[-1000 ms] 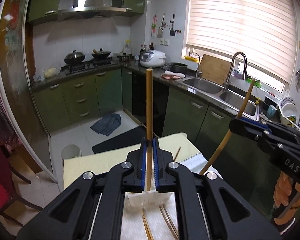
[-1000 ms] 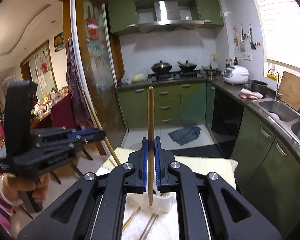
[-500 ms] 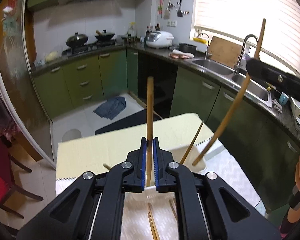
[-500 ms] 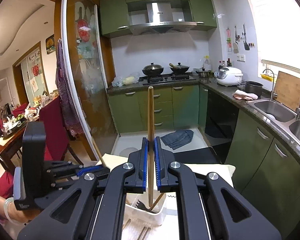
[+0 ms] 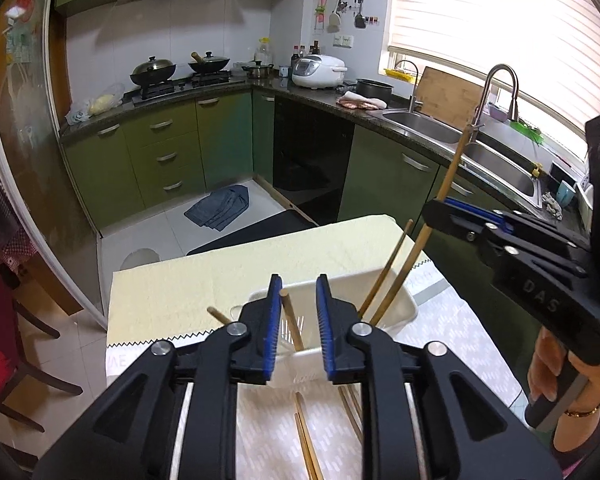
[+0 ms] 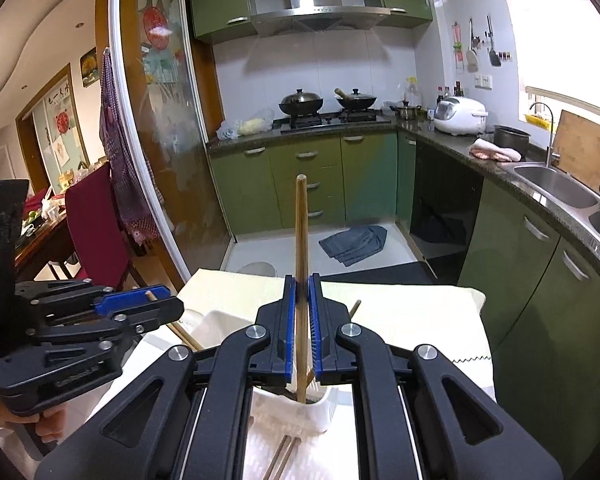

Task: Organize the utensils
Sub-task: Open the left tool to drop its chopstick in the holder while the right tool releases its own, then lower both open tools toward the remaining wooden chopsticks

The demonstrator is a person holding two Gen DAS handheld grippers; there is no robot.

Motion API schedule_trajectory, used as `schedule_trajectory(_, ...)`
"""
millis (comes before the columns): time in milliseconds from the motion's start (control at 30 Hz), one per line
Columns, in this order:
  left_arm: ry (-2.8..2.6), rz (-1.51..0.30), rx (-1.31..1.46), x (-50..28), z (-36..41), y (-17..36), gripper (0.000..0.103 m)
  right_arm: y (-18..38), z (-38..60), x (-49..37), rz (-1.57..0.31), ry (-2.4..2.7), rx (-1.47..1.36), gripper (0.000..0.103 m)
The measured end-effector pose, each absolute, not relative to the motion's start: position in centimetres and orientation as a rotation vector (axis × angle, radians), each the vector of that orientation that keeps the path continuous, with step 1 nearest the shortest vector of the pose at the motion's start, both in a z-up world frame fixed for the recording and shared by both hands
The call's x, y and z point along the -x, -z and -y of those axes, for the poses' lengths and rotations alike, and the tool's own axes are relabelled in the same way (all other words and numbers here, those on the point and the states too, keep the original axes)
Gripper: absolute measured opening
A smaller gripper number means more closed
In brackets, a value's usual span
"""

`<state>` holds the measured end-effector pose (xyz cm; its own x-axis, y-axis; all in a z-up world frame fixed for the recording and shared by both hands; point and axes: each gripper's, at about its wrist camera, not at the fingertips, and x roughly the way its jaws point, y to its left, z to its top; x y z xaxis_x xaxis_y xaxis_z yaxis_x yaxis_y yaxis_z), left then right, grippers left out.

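A white slotted basket (image 5: 398, 300) stands on the table, with one wooden chopstick (image 5: 392, 256) leaning in it. My left gripper (image 5: 299, 284) hangs just over its near rim. Its jaws are opening, and a second chopstick (image 5: 290, 320) stands loose between the pads, its lower end in the basket. My right gripper (image 6: 301, 284) is shut on a third, upright chopstick (image 6: 300, 232) whose tip dips into the basket (image 6: 324, 404). From the left wrist view that gripper (image 5: 436, 208) comes in from the right. The left gripper (image 6: 156, 300) shows at left in the right wrist view.
Loose chopsticks (image 5: 306, 440) lie on the white patterned cloth in front of the basket, also visible as a pair (image 6: 284, 456). A yellow cloth (image 5: 220, 280) covers the table's far half. Green cabinets and a sink (image 5: 420, 124) run along the right; a red chair (image 6: 96, 232) stands left.
Both grippers have sunk toward the basket. The left jaws have parted and their chopstick has slid down into the basket. The right chopstick's lower end now reaches into the basket.
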<state>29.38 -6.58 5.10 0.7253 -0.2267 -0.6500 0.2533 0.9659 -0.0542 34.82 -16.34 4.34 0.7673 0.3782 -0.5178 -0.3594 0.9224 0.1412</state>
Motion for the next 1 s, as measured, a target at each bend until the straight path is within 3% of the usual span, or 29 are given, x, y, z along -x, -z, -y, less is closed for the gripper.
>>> schedule_trajectory(500,0.323,-0.772,-0.068,-22.2,6.7,-4.1,0.02,-7.2,19.1,-26.4,-0.483,-0.441,-0.044,0.009)
schedule_trajectory(700,0.303,-0.938,-0.093,-20.3,6.3,1.8,0.025,-5.4,21.2,-21.2,-0.528,-0.438,-0.021,0.01)
schedule_trajectory(800,0.27,-1.051,-0.081,-20.9,5.6,5.8,0.025,-3.0,22.2,-19.7,-0.593,-0.439,-0.023,0.027)
schedule_trajectory(1000,0.231,-1.256,-0.019,-22.4,4.7,12.4,0.025,2.1,23.4,-18.6,-0.722,-0.43,-0.044,0.027)
